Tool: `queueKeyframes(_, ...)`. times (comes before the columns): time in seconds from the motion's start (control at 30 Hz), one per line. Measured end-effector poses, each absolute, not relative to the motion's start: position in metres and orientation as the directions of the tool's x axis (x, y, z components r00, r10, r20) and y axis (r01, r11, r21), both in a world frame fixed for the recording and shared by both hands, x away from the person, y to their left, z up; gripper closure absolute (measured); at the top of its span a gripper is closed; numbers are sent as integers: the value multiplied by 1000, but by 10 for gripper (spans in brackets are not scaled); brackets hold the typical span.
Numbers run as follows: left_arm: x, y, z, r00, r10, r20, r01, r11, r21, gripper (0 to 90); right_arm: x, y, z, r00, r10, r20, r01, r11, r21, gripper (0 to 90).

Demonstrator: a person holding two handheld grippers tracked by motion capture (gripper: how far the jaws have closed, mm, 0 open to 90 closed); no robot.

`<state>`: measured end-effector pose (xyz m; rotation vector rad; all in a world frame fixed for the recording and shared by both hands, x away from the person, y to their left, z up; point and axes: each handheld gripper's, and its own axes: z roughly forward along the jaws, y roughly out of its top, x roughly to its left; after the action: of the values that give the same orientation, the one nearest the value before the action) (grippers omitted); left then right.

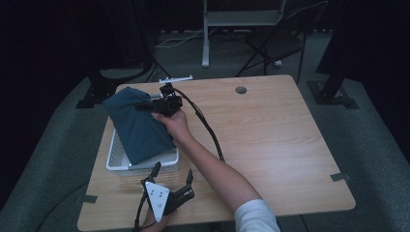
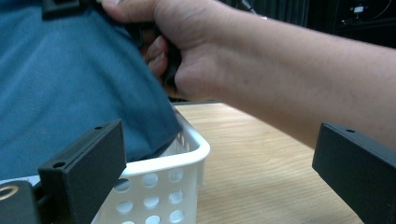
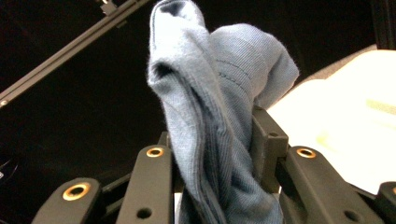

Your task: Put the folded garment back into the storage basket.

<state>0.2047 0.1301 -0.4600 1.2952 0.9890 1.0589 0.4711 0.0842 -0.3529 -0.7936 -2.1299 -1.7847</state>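
Folded blue cloth (image 1: 138, 125), a dark teal knit, lies slantwise across the white perforated basket (image 1: 116, 162) at the left side of the desk (image 1: 270, 140). Long axis of the cloth runs from far-left to near-right in the high view: the far end overhangs the basket's back rim, the near end dips inside toward the front wall. Not yet settled flat; most of it rides above the rim.

Left gripper (image 1: 172, 180) sits low on the desk just in front of the basket, jaws spread wide and empty, pointing toward the basket's near wall. In the left gripper view its two black jaws frame the basket corner (image 2: 187, 158) and the cloth (image 2: 70, 93) hanging over it; nothing between them.

Right gripper (image 1: 145, 107) is over the far right edge of the cloth, hand (image 1: 175, 122) wrapped round it, arm crossing the desk diagonally from bottom right. Jaws clamped on a bunched fold of the cloth (image 3: 219, 140), seen plainly in the right gripper view, fabric pinched and standing up between the jaws.

Relation that matters: basket floor lies straight below and slightly nearer than the right gripper's pinch point. Judged next move: lower, ease toward the basket's middle, then release. The right hand carries it; the left is close enough to tuck the near end.
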Motion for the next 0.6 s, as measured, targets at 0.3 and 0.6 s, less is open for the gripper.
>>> queueKeyframes(0.3,205,130,-460,244,970,21,-45,-11,999,43,476,85,-367,-789,253,561,600,114,792,663)
queueKeyframes(0.6,205,130,-460,244,970,22,-44,-11,999,42,477,83,-371,-774,296,560,617,152,773,662)
